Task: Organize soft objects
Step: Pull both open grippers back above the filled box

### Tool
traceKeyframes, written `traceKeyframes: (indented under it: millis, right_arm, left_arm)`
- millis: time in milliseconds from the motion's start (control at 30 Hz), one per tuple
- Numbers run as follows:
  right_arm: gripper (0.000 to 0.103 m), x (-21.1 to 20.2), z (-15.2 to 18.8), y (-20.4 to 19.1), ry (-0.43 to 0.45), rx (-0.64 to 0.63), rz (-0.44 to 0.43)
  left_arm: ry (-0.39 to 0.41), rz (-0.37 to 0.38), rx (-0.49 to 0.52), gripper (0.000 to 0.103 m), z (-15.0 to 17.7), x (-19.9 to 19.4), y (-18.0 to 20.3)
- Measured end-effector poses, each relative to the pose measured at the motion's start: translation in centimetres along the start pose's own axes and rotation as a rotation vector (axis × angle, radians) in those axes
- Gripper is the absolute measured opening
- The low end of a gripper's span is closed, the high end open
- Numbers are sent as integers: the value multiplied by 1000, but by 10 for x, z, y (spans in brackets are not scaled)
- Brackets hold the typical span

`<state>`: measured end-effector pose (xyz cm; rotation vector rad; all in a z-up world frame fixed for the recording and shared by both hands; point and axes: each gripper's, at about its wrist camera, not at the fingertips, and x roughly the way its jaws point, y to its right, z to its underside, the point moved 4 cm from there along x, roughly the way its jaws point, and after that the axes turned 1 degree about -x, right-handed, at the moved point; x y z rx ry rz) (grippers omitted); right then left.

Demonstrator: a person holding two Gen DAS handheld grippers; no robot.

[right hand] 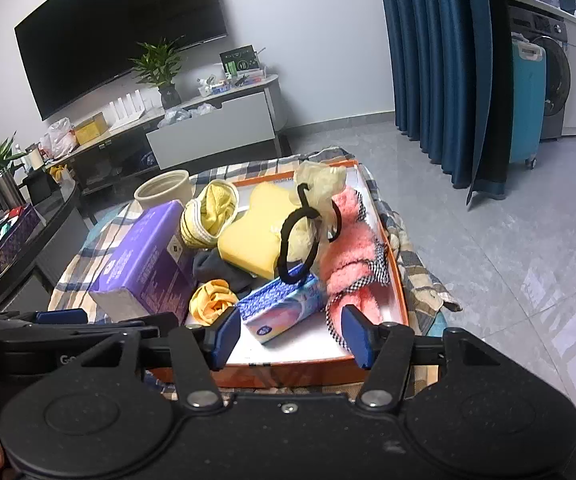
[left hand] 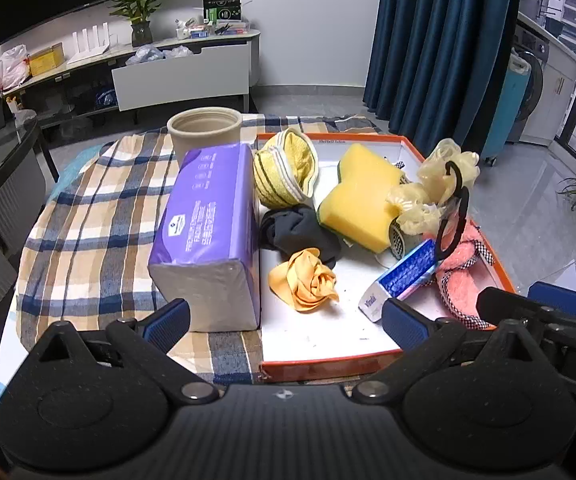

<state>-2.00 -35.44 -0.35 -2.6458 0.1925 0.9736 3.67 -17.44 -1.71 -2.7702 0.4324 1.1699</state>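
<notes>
An orange-rimmed white tray (left hand: 327, 354) (right hand: 397, 280) holds soft things: a yellow sponge (left hand: 359, 196) (right hand: 252, 240), a yellow striped pouch (left hand: 284, 172) (right hand: 208, 216), a dark cloth (left hand: 295, 228), an orange cloth (left hand: 307, 280) (right hand: 214, 300), a blue tissue pack (left hand: 403, 276) (right hand: 284, 306), a pink fluffy slipper (left hand: 459, 280) (right hand: 347, 248) and a cream bath puff with a black loop (left hand: 439, 188) (right hand: 311, 216). A purple tissue pack (left hand: 208, 232) (right hand: 144, 264) lies left of the tray. My left gripper (left hand: 284, 320) is open and empty at the tray's near edge. My right gripper (right hand: 291, 336) is open and empty over the tray's near edge.
A beige pot (left hand: 204, 128) (right hand: 164, 192) stands behind the purple pack on the plaid cloth (left hand: 88, 220). A dark side table (left hand: 4, 168) is at the left. A TV cabinet (left hand: 180, 72), blue curtains (left hand: 439, 40) and a tiled floor (right hand: 507, 240) lie beyond.
</notes>
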Motion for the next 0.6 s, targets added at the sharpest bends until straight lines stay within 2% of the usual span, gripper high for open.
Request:
traceKeyframes:
  millis: [600]
  right_arm:
    - [70, 1, 1, -3, -11, -10, 1]
  left_arm:
    - [-7, 11, -1, 103, 1, 1, -1]
